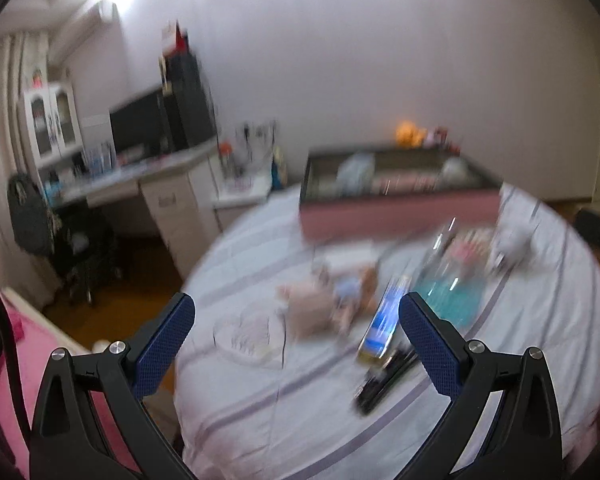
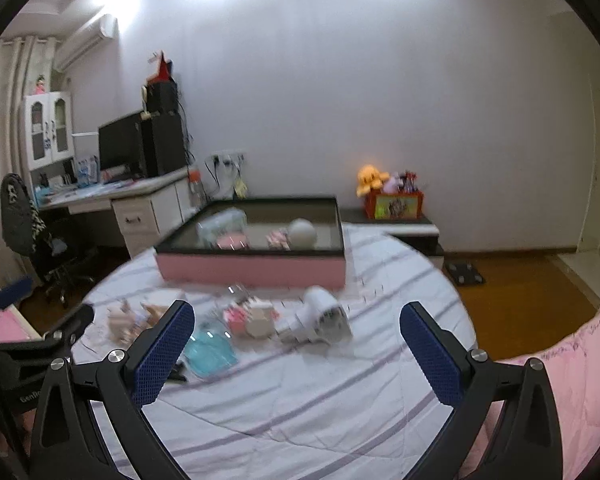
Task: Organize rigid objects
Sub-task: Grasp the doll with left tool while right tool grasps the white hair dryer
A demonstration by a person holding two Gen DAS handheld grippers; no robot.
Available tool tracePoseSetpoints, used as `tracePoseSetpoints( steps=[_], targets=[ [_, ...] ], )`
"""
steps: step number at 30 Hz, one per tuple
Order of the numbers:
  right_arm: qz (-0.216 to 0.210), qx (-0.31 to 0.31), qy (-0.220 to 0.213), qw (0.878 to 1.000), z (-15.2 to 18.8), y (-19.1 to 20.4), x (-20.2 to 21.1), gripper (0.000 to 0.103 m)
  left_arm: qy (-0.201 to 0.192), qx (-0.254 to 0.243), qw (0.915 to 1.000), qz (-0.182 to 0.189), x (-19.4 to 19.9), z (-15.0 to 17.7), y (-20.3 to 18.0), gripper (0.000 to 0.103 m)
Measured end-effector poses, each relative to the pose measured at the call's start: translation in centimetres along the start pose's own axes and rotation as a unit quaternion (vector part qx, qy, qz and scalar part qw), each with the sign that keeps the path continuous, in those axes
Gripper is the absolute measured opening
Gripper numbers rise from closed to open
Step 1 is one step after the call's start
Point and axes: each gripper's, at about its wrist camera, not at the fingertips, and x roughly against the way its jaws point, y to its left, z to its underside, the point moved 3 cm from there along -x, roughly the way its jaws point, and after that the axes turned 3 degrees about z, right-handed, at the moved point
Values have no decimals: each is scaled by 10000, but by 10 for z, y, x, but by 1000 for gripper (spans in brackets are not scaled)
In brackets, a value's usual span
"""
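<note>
Motion blur softens both views. My left gripper (image 1: 297,308) is open above the striped bed (image 1: 260,420), with nothing between its fingers. Beyond it lie a blue-labelled bottle (image 1: 382,328), a black remote (image 1: 384,380), a beige doll (image 1: 324,304) and a teal pouch (image 1: 448,292). My right gripper (image 2: 296,312) is also open and empty, over the bed (image 2: 300,400). Ahead of it lie a white hair dryer (image 2: 324,316), a pink and beige item (image 2: 252,318) and the teal pouch (image 2: 212,350). A pink box (image 2: 252,268) with a dark rim holds a white ball (image 2: 303,233).
The pink box (image 1: 400,216) stands at the bed's far side. A desk (image 2: 140,200) with a monitor and an office chair (image 2: 40,240) are on the left. A low shelf (image 2: 392,222) carries an orange plush. A pink quilt (image 2: 572,380) lies at right.
</note>
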Motion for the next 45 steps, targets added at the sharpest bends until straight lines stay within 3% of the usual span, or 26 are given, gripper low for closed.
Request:
tracePoseSetpoints(
  steps=[3, 11, 16, 20, 22, 23, 24, 25, 26, 28, 32, 36, 41, 45],
  targets=[
    [47, -49, 297, 9995, 10, -7, -21, 103, 442, 117, 9987, 215, -24, 11, 4, 103],
    [136, -171, 738, 9970, 23, -20, -52, 103, 889, 434, 9945, 343, -61, 10, 19, 103],
    [129, -190, 843, 9962, 22, -23, -62, 103, 1306, 215, 9905, 371, -89, 2, 14, 103],
    [58, -214, 1080, 9939, 21, -27, -74, 103, 1660, 255, 9835, 671, -109, -5, 10, 103],
    [27, -211, 1192, 9926, 19, -29, -82, 103, 1665, 238, 9832, 702, -114, -9, 8, 103],
    [22, -230, 1269, 9916, 18, -31, -87, 103, 1641, 229, 9835, 726, -115, -10, 7, 97],
    [-8, -274, 1377, 9901, 17, -33, -93, 103, 1598, 215, 9836, 810, -115, -11, 5, 90],
    [-59, -317, 1471, 9886, 17, -36, -99, 103, 1538, 153, 9838, 911, -114, -12, 1, 73],
    [-110, -361, 1548, 9872, 16, -38, -105, 103, 1503, 50, 9846, 893, -113, -11, -3, 65],
    [-168, -409, 1797, 9827, 16, -39, -119, 103, 1385, -145, 9865, 865, -107, -11, -9, 58],
    [-441, -335, 2389, 9695, 19, -34, -148, 103, 1292, -128, 9882, 814, -102, -12, -9, 57],
    [-354, -201, 2551, 9661, 16, -28, -163, 102, 1255, 83, 9876, 936, -96, -12, -3, 57],
    [-298, -9, 2604, 9650, 11, -24, -171, 68, 1186, 239, 9871, 1050, -85, -13, -2, 57],
    [-256, 135, 2530, 9670, 12, -21, -166, 68, 1052, 251, 9873, 1160, -76, -20, -10, 57]
  ],
)
